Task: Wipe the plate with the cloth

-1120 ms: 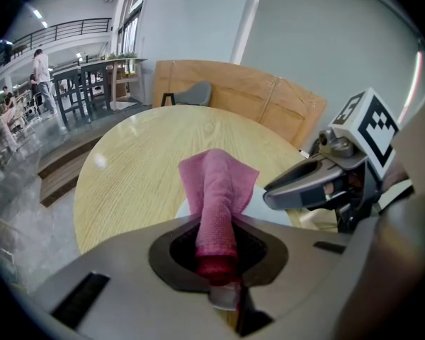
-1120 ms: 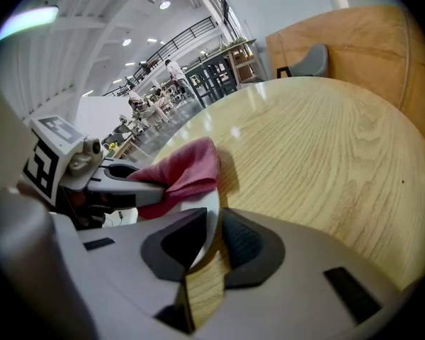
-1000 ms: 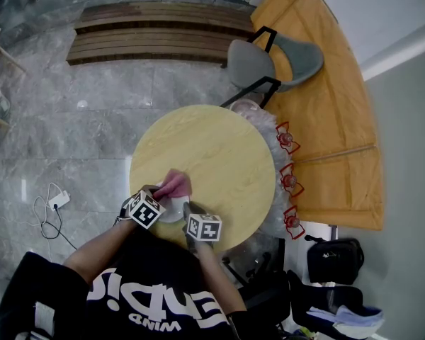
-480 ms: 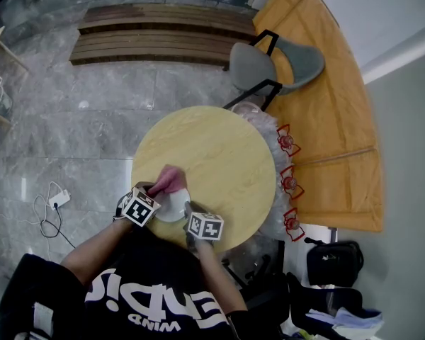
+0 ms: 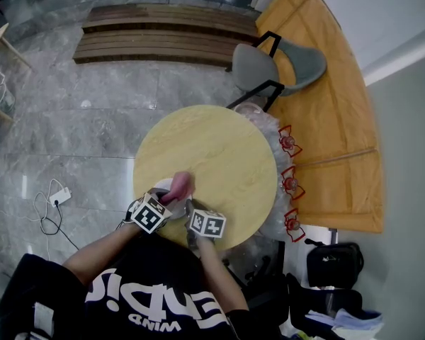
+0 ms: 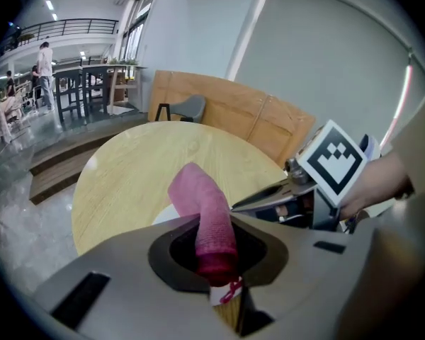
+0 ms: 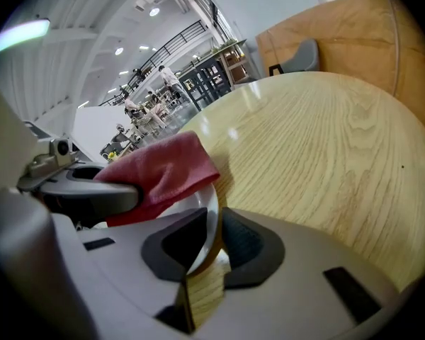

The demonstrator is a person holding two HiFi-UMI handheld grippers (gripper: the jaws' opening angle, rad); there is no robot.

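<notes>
Your left claw (image 6: 216,261) is clamped tight on the pink cloth (image 6: 202,211). In the left gripper view the cloth rises out of the closed jaws as a rolled fold toward the middle of the frame. Your right claw (image 7: 214,243) has its jaws pinched narrow on the rim of the white plate (image 7: 197,211). That rim stands edge-on between them in the lower middle of the right gripper view.

Left of centre in that view, the cloth drapes over the plate's face and touches it. You cannot tell from any view whether the plate's far side rests on the table (image 5: 227,154).

In the head view your two claws meet just below the middle of the frame, at the lower left edge of the round wooden table. The cloth shows as a pink patch just above the two marker cubes, with the plate's white showing beside it. The rest of the table top is bare wood.

A grey chair (image 5: 269,66) stands at the table's upper right. A slatted wooden bench (image 5: 163,30) runs across the top of the frame. A cable (image 5: 53,214) lies on the marble floor (image 5: 78,133) at the left.
</notes>
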